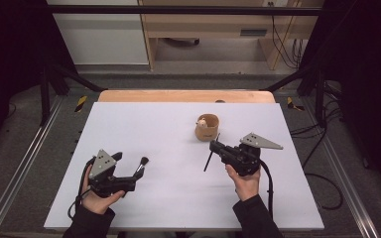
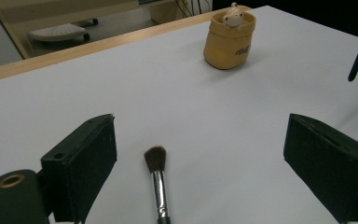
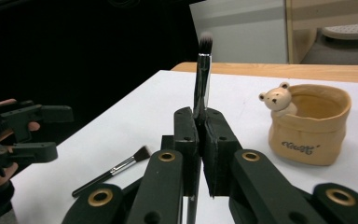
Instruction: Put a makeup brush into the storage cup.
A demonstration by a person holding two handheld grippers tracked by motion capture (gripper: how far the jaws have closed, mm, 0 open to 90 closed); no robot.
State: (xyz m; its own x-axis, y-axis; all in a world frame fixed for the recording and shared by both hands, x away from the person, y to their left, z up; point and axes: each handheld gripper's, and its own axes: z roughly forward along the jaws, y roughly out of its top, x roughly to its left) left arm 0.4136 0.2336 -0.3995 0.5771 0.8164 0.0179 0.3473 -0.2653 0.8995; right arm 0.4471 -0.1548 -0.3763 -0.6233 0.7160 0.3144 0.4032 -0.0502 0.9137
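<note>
Right gripper [image 3: 199,122] with jaws clamped on an upright brush [image 3: 203,70], bristles uppermost. A tan bear pot [image 3: 310,123] stands just right; a second brush [image 3: 112,170] lies flat near the left gripper [image 3: 46,133].

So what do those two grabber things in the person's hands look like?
Both are black and chunky. The left gripper and the right gripper each carry a grey three-cornered plate with small dark dots on top, and a black cable trails from each. Up close, the fingers are thick, flat black blocks, and the linkage arms behind them have brass-coloured rings at the joints. The person wears dark long sleeves.
</note>
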